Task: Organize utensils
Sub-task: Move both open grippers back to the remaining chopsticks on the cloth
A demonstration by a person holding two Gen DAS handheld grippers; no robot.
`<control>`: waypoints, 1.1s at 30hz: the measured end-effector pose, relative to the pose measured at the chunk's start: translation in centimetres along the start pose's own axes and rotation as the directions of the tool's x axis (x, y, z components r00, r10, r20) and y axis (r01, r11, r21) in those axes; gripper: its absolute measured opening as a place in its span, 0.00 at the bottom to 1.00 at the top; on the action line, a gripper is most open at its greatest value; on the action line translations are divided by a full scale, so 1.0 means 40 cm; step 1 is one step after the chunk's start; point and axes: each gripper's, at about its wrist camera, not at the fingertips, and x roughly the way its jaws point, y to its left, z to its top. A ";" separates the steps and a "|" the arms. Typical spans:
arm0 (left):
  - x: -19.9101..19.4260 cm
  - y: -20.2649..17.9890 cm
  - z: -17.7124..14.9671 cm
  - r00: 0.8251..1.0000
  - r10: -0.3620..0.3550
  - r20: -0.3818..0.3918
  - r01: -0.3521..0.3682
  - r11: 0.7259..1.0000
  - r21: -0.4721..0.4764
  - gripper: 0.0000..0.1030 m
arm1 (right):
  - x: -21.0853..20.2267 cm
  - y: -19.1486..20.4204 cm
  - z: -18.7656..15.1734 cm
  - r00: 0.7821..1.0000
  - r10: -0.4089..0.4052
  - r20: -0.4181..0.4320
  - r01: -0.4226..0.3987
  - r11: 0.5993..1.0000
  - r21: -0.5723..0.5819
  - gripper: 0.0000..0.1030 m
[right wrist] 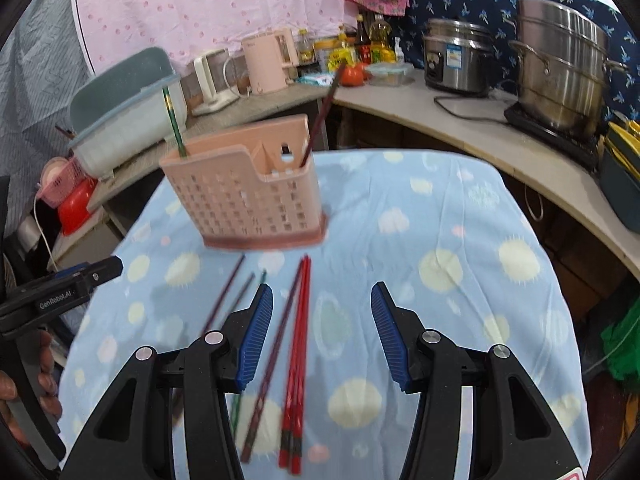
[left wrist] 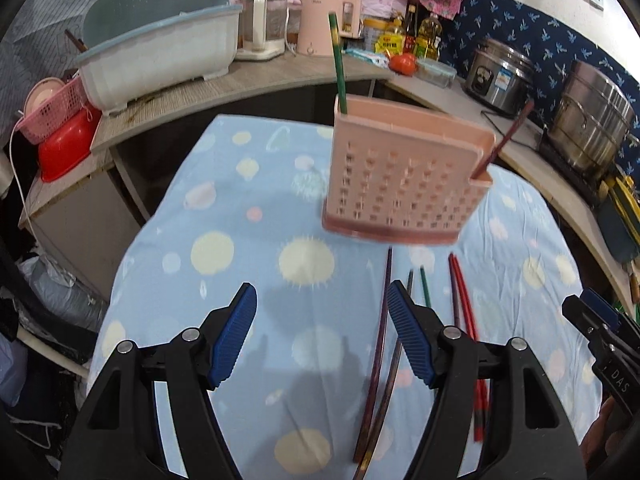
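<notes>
My left tool (left wrist: 322,334) gapes with nothing between its blue pads; dark chopsticks (left wrist: 378,364) lie on the spotted cloth (left wrist: 208,208) just at its one o'clock. My right tool (right wrist: 322,330) is open and empty too, with the red chopsticks (right wrist: 297,368) beneath its left pad. At twelve o'clock stands the pink holder (right wrist: 248,196), a green chopstick (right wrist: 173,120) and a dark one upright inside.

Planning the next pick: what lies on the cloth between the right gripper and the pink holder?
In the right wrist view, loose chopsticks: a red pair and darker singles, below the pink perforated plastic holder.
</notes>
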 end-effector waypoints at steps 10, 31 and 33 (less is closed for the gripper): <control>0.040 0.006 -0.180 0.992 -0.009 -0.127 0.011 1.000 0.015 0.62 | 0.025 0.009 -0.201 0.989 0.009 -0.147 -0.013 1.000 -0.025 0.47; 0.027 0.021 -0.341 0.980 0.011 -0.200 -0.001 0.999 0.050 0.61 | 0.042 0.027 -0.300 0.976 -0.014 -0.218 -0.001 0.998 -0.070 0.37; 0.028 0.020 -0.341 0.979 0.013 -0.202 -0.003 0.999 0.050 0.61 | 0.046 0.019 -0.304 0.975 -0.016 -0.223 0.003 0.998 -0.062 0.36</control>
